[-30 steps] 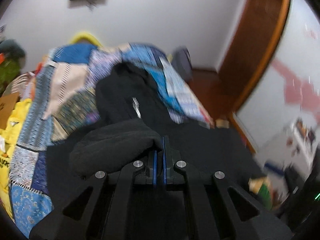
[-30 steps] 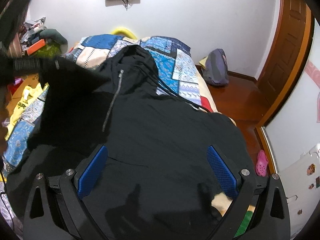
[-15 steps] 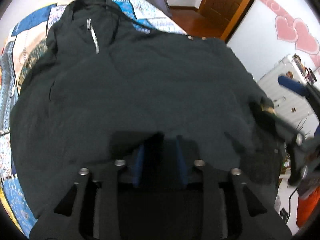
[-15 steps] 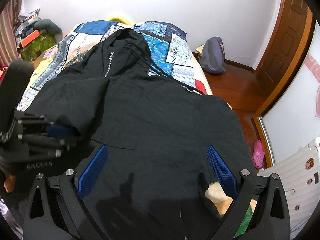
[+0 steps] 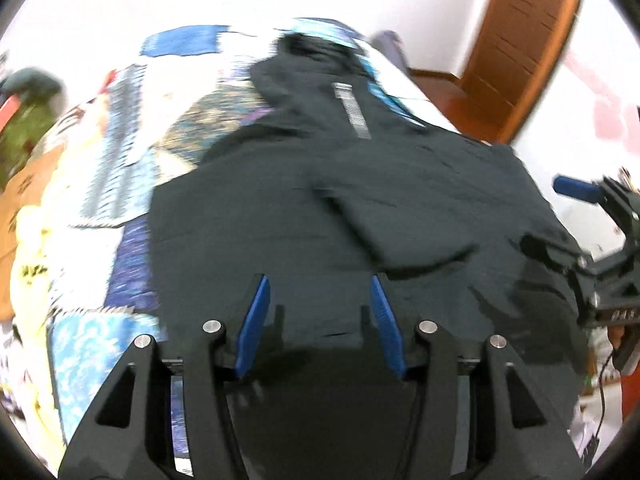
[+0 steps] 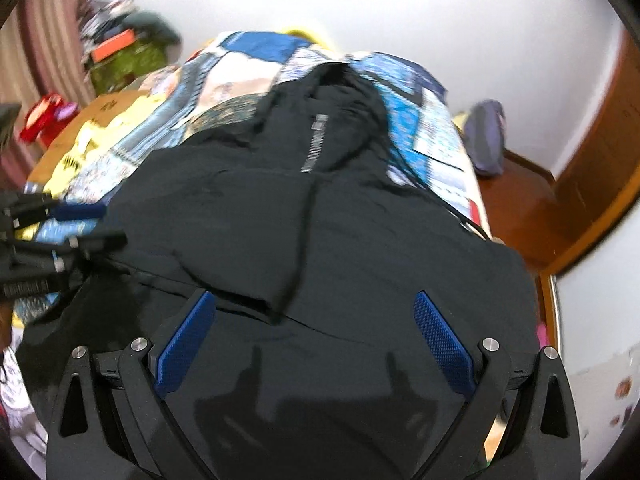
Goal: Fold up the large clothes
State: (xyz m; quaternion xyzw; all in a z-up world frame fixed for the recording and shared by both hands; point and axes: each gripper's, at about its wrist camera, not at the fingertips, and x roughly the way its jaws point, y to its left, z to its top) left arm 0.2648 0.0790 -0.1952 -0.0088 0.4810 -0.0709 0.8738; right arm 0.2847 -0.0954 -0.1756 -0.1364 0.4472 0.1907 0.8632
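A large black zip hoodie point(image 5: 304, 208) lies spread on a bed, hood at the far end, zipper point(image 5: 354, 116) showing. One sleeve point(image 5: 396, 220) is folded across its front. It also shows in the right wrist view point(image 6: 360, 248) with the folded sleeve point(image 6: 248, 240). My left gripper point(image 5: 318, 320) is open and empty just above the hoodie's near hem. My right gripper point(image 6: 314, 344) is wide open and empty above the hoodie's lower part. Each gripper shows at the edge of the other's view, the right one point(image 5: 600, 232) and the left one point(image 6: 52, 236).
The bed carries a blue patchwork quilt point(image 6: 256, 64). Yellow cloth point(image 5: 36, 240) lies at its left side. A purple bag point(image 6: 486, 140) sits on the wooden floor at the right, near a brown door point(image 5: 524, 32). Clutter point(image 6: 120, 52) stands at the back left.
My left gripper carried the sleeve across the hoodie's front, opened and let it go. It has pulled back to the near hem. My right gripper stayed open.
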